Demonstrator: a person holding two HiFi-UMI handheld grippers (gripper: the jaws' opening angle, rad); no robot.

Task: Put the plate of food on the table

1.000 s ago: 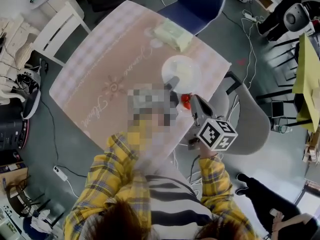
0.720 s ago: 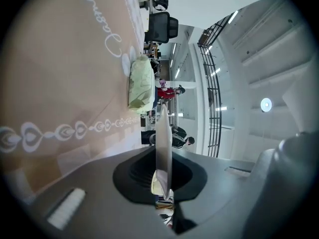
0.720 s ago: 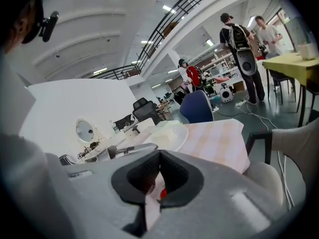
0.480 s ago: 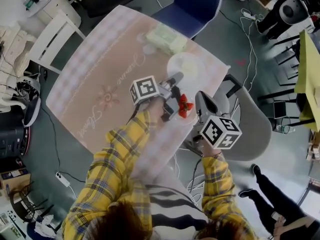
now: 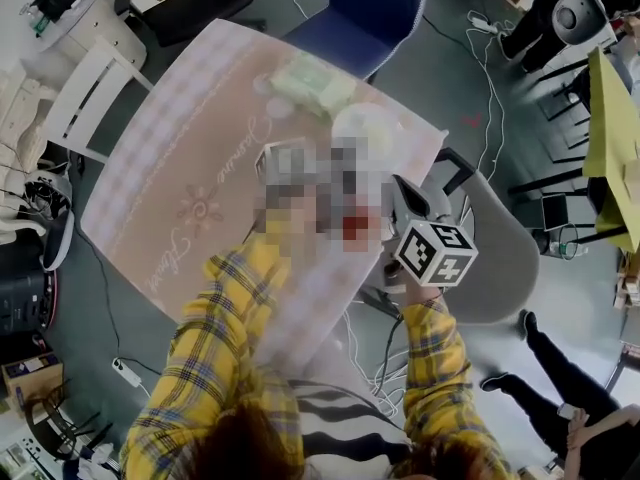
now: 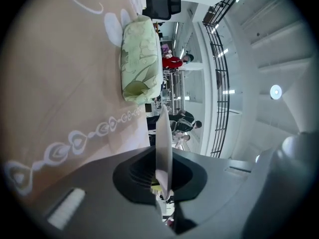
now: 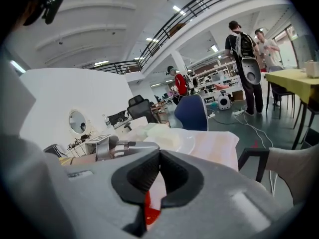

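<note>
1. Both pairs of jaws are pressed together on the plate of food [image 6: 163, 128]. My left gripper [image 6: 162, 156] pinches its thin pale rim edge-on. My right gripper [image 7: 158, 158] bites the opposite rim, with the red food [image 7: 151, 210] showing just under the pads.
2. That plate hangs between my two grippers over the near right part of the table [image 5: 190, 158]. I cannot tell whether it touches the cloth, since the head view is patched over there.
3. At 12 o'clock from it sits a white plate [image 5: 365, 128], and at 11 o'clock a green packet [image 5: 305, 83], both near.
4. I judge this to be the lowering step. Next I need to keep the plate level, set it flat short of the white plate, then spread both jaws.
</note>
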